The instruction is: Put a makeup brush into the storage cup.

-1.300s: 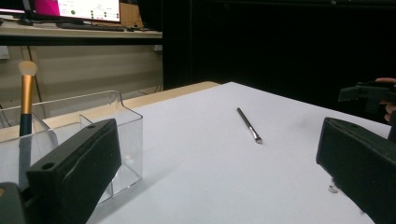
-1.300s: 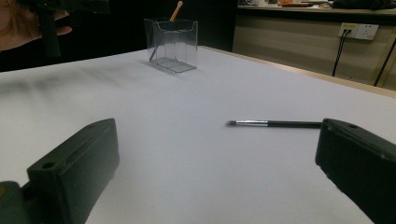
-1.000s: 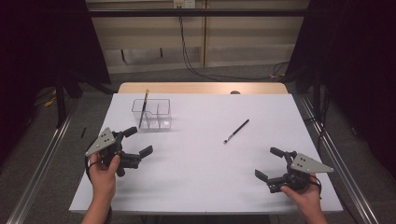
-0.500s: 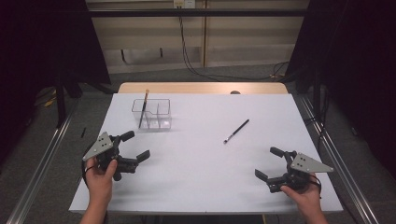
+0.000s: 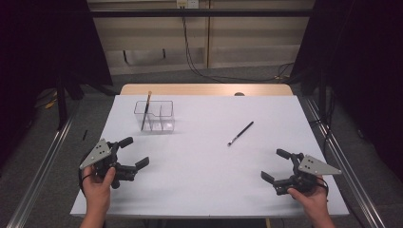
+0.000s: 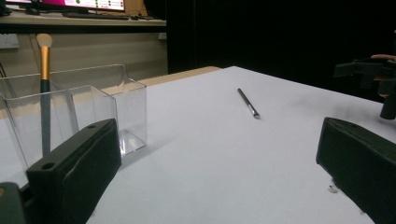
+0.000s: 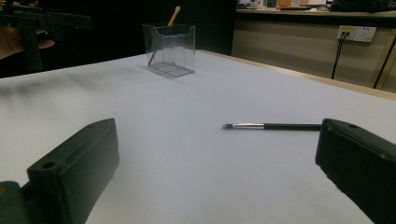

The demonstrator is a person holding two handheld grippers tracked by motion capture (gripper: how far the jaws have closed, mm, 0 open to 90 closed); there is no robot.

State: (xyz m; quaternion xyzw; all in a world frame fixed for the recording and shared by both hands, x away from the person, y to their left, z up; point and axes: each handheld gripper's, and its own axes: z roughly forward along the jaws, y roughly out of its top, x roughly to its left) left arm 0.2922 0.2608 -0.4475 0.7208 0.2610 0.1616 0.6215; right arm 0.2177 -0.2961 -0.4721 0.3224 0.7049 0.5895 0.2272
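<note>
A clear plastic organizer [image 5: 155,116] with several compartments stands at the table's back left. A brush with a tan handle [image 5: 146,110] leans upright in its left compartment. A thin black brush [image 5: 240,132] lies flat right of the middle, also seen as the black brush [image 7: 275,126] between the right jaws' line of sight and as the black brush [image 6: 248,103] from the left. My left gripper [image 5: 132,153] is open near the front left edge, empty. My right gripper [image 5: 276,165] is open near the front right, empty.
The white table top [image 5: 199,156] has a wooden strip along its far edge [image 5: 204,89]. Metal rails run along both sides on the floor. A wall with cables and sockets stands behind the table.
My left gripper has drawn back toward the front left edge, away from the organizer. The right gripper has stayed in place.
</note>
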